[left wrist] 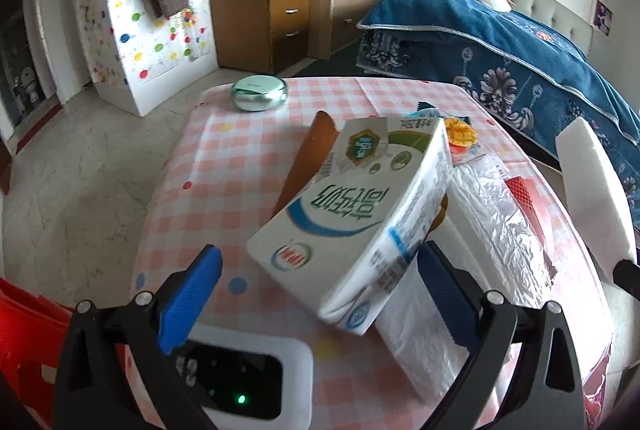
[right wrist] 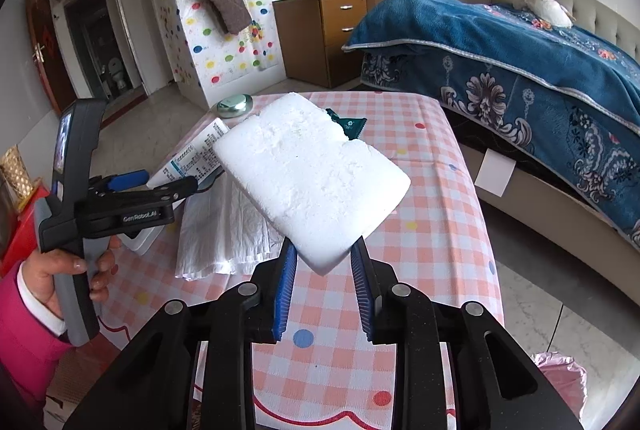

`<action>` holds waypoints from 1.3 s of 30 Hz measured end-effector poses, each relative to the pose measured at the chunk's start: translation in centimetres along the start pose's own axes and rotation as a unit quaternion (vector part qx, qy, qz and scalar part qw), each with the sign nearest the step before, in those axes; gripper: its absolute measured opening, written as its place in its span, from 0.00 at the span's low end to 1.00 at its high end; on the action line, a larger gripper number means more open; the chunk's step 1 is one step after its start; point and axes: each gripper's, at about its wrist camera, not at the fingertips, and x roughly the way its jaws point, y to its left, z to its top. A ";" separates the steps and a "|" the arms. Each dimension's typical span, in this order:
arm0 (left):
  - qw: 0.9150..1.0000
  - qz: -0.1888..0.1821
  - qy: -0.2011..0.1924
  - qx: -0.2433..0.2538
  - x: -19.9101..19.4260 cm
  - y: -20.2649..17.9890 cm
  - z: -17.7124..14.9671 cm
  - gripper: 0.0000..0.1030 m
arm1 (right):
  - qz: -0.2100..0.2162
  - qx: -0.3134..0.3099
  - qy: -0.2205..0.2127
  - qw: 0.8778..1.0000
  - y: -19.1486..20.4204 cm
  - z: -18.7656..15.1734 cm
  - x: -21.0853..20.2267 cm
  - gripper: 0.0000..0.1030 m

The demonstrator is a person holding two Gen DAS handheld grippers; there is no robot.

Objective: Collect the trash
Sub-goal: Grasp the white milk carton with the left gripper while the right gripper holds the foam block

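Right wrist: one foam slab (right wrist: 312,178) clamped; left jaws apart around seemingly unpinched one carton (left wrist: 352,214).

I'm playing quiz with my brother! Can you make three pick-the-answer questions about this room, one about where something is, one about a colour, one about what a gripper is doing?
1. Where is the round tin?
A. on the table
B. on the bed
C. on the floor

2. What colour is the blanket?
A. red
B. blue
C. yellow

3. What is the right gripper doing?
A. hanging open
B. gripping foam
C. gripping a coat

Answers:
1 A, it sits on the table's far edge.
2 B, blue with pale patterns.
3 B, its pads clamp the foam.
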 end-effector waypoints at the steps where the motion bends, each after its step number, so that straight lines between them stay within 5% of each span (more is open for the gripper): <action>1: 1.000 -0.006 0.000 0.001 0.1 0.0 0.0 0.86 | 0.000 0.000 0.000 1.000 0.0 0.0 0.0 0.28; 5: 1.000 -0.020 -0.005 -0.001 0.0 -0.1 0.1 0.83 | -0.001 -0.001 0.001 1.000 0.1 -0.1 -0.1 0.28; 11: 0.999 -0.016 -0.019 -0.019 -1.4 0.1 -0.3 0.61 | -0.001 0.002 -0.005 1.000 0.0 -0.1 -0.4 0.28; 12: 0.999 -0.012 -0.024 -0.022 -1.8 0.1 -0.4 0.38 | -0.001 0.002 -0.006 1.000 -0.1 -0.2 -0.5 0.28; 13: 0.999 -0.009 -0.022 -0.026 -1.9 0.1 -0.3 0.28 | -0.001 0.002 -0.008 1.000 -0.1 -0.2 -0.7 0.28; 18: 0.999 -0.009 -0.012 -0.039 -2.1 0.4 -0.3 0.30 | 0.001 0.003 -0.013 1.000 -0.3 -0.5 -1.6 0.28; 21: 0.999 -0.001 -0.019 -0.041 -2.3 0.6 -0.6 0.67 | 0.001 0.005 -0.016 1.000 -0.5 -0.7 -2.2 0.28; 22: 0.999 0.001 -0.024 -0.041 -2.4 0.6 -0.6 0.72 | 0.001 0.005 -0.016 1.000 -0.5 -0.8 -2.2 0.28; 26: 0.999 -0.004 -0.013 -0.041 -1.6 0.8 -0.4 0.73 | 0.001 0.006 -0.012 1.000 -0.7 -0.9 -2.1 0.28; 31: 0.999 0.002 -0.004 -0.034 -0.1 1.0 0.4 0.90 | 0.000 0.006 -0.009 1.000 -0.8 -0.7 -1.6 0.28; 33: 0.999 -0.015 0.001 -0.041 0.2 1.1 0.5 0.88 | -0.003 0.007 -0.006 1.000 -0.9 -0.7 -1.2 0.28; 39: 0.996 -0.085 -0.007 -0.025 -1.3 -1.2 -0.1 0.51 | -0.006 0.011 -0.004 1.000 -1.1 -0.6 -0.6 0.28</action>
